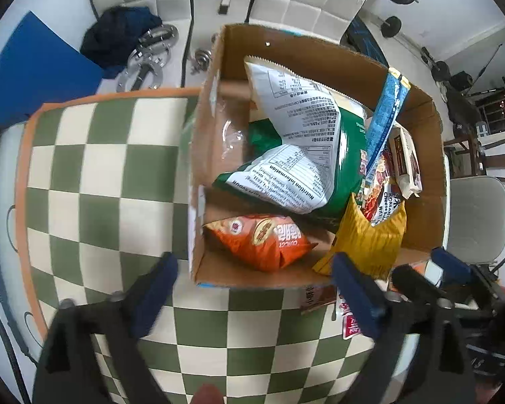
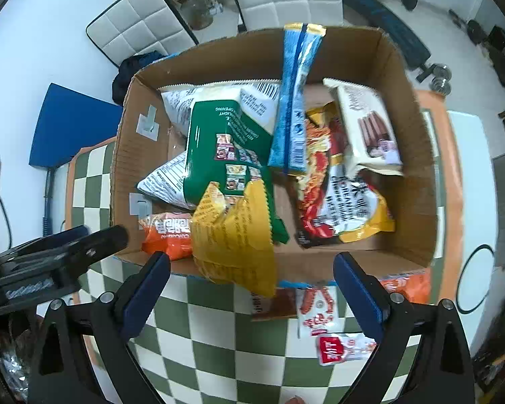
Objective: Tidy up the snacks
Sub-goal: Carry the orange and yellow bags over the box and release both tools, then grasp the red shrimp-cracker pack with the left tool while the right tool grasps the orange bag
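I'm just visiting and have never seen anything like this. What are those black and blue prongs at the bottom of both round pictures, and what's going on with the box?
Those prongs are two-finger grippers that a person holds, one per hand. Each carries a wide-angle camera looking along its fingers, so one picture comes from the left gripper and the other from the right gripper. Both are open and hold nothing. Ahead sits a cardboard box on a green checkered cloth, filled with snacks: a yellow bag, an orange bag, a green bag. A few small packets lie outside the box.
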The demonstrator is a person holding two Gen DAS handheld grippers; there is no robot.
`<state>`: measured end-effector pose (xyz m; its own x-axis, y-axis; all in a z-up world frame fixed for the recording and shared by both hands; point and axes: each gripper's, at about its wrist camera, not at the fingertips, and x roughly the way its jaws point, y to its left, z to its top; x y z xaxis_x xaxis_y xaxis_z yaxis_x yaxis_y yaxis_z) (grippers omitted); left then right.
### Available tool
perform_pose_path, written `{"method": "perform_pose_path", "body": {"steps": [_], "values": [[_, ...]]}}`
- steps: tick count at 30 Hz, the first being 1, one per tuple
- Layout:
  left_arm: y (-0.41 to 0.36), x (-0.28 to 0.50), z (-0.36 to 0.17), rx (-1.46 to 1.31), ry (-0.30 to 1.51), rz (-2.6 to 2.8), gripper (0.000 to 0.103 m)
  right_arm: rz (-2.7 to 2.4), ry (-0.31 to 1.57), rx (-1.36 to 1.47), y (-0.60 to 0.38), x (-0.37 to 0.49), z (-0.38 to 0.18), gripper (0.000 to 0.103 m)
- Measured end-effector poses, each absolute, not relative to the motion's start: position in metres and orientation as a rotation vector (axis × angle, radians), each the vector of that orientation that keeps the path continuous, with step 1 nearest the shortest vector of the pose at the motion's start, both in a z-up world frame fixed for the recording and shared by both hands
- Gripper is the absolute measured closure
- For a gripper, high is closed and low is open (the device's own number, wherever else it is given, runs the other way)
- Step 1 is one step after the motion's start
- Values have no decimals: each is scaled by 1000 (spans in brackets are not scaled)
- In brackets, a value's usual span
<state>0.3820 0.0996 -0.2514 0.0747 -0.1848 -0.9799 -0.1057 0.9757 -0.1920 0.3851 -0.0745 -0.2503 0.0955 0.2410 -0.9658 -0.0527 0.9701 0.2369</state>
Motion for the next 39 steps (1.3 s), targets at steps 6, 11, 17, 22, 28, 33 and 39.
{"method": "perform_pose_path", "body": {"steps": [6,11,17,22,28,33,39], "values": [[99,355,-226,-208,1403,-40,1,194,1395,117,-82,367,-230,1],[93,332,-200,-196,1305,-36,1,194,1326,125,-91,344,-208,0],[79,310,-178,-169,1227,-30,1,199,1281,151,-101,315,-190,0],[69,291,-163,-181,1178,-5,1,220,1255,199,-120,294,-177,0],[49,265,-183,-235,1186,46,1,158,1253,300,-185,274,-183,0],[17,267,-252,-224,1339,42,1,26,1364,328,-249,268,-238,0],[-18,279,-321,-181,1448,38,3,19,1463,286,-283,282,-310,0]]}}
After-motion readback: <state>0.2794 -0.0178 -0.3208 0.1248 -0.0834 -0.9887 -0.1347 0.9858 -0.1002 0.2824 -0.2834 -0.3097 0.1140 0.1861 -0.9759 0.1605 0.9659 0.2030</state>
